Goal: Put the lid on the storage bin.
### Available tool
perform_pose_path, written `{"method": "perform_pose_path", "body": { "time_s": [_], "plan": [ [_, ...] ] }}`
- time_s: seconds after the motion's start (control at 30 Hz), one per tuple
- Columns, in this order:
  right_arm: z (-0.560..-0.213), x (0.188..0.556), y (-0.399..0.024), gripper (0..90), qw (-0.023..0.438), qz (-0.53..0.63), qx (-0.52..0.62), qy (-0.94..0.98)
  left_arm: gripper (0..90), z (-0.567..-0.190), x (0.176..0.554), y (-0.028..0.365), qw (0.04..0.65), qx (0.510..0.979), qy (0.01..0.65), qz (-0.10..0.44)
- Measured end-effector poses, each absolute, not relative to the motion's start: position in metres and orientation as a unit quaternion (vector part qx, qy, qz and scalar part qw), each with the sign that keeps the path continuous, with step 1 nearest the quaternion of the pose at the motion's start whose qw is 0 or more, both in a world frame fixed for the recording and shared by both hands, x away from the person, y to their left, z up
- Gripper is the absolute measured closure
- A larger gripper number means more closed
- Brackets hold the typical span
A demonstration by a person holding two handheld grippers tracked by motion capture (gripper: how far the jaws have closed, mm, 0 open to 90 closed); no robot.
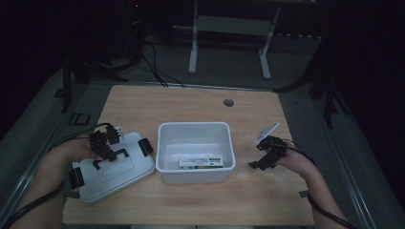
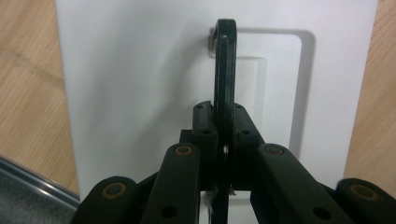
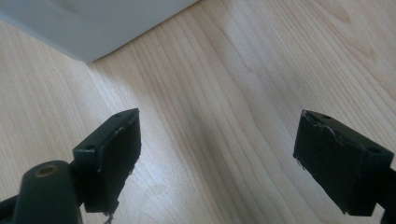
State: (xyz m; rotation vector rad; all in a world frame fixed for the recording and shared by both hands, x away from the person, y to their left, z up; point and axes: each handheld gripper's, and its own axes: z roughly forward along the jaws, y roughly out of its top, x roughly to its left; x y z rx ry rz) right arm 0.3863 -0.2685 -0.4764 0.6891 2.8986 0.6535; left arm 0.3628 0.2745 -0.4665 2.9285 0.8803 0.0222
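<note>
The left gripper [image 2: 223,140] is clamping the black handle [image 2: 224,74] of the white lid [image 1: 114,167], which is lying flat on the desk [image 1: 200,102] beneath it. The right gripper [image 3: 219,158] is hovering with its jaws spread wide and empty above bare wood. The white bin [image 1: 196,151] is sitting between the two grippers, uncovered, with a green-and-white box [image 1: 201,162] lying inside it.

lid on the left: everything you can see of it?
The lid is white, plastic-looking and rectangular with rounded corners. It has black clips at two ends and a black handle raised over a recessed centre panel. It lies flat on the table left of the bin, apart from it. The left gripper is clamped on the handle.
</note>
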Motion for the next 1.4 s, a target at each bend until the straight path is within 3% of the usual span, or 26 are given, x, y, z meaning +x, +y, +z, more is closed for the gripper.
{"method": "perform_pose_path", "body": {
  "time_s": [0.63, 1.4],
  "plan": [
    [-0.476, 0.385, -0.267, 14.5, 0.044, 0.22, 0.225, 0.948, 83.5, -0.385, 0.341, 0.277, 0.068, 0.959, 0.269, 0.052],
    [-0.477, 0.382, -0.265, 14.6, 0.043, 0.222, 0.222, 0.949, 83.6, -0.325, 0.342, 0.225, 0.094, 0.968, 0.216, 0.091]
  ]
}}
